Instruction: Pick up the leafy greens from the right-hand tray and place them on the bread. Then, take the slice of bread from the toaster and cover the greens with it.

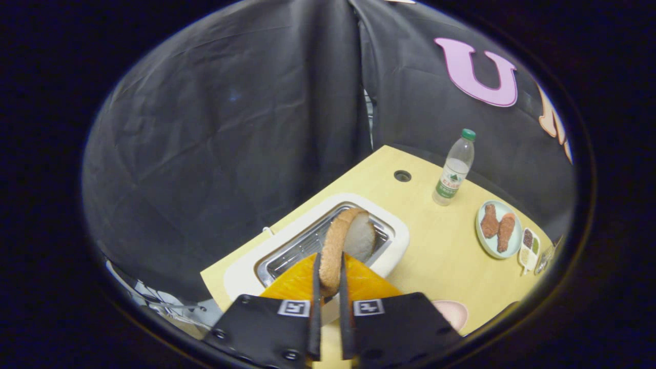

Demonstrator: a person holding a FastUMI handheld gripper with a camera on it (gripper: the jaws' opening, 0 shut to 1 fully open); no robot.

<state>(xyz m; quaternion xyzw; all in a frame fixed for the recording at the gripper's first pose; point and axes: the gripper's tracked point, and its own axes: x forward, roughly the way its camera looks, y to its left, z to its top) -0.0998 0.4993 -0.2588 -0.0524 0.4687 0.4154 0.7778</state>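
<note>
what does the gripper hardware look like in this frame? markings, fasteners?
The gripper has two wide, flat black body plates with dark round screw heads near their corners. Each plate carries a small square black-and-white fiducial tag at its inner top corner. Two thin, blade-like fingers run forward from between the plates. No cables visible.

The table (441,246) beyond the gripper (328,287) is evenly lit, seemingly from overhead, with only soft shadows cast. The cloth wall (230,138) behind is left dim. Straight edges are bowed by fisheye distortion, and detail far from the fingers is softened.
</note>
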